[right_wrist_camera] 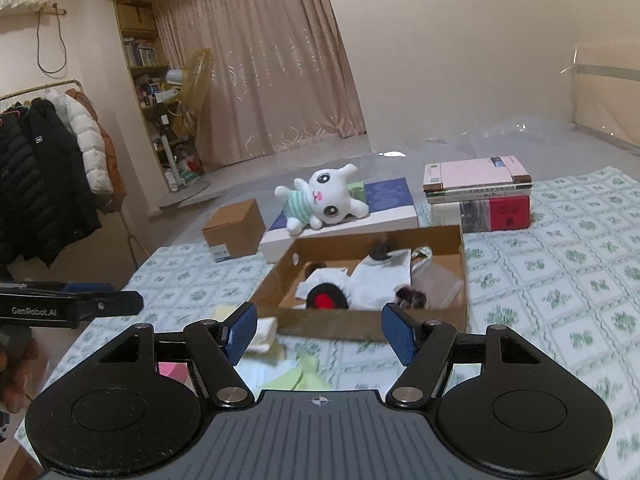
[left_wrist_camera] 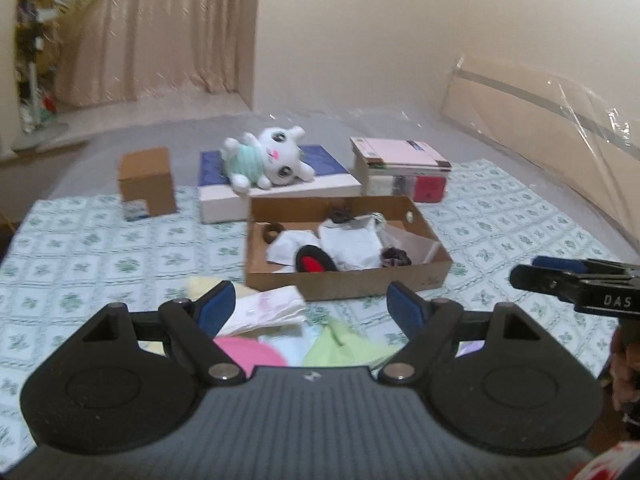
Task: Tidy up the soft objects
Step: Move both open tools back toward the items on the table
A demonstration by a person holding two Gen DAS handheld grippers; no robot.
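So, left wrist view: left gripper (left_wrist_camera: 310, 306) has its jaws apart with nothing between them, over a heap of coloured cloths (left_wrist_camera: 276, 320) near the front edge of the green-patterned bedspread (left_wrist_camera: 100, 252), with the open cardboard tray (left_wrist_camera: 344, 280) of soft bits just beyond and the white plush toy (left_wrist_camera: 266, 158) on a blue-topped box (left_wrist_camera: 280, 188) behind it. Right wrist view: right gripper (right_wrist_camera: 316, 330) is also spread and empty, the tray's near wall showing between its pads (right_wrist_camera: 240, 330), the cloths below and to the left.

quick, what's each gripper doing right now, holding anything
left gripper: open, nothing between its pads
right gripper: open, nothing held
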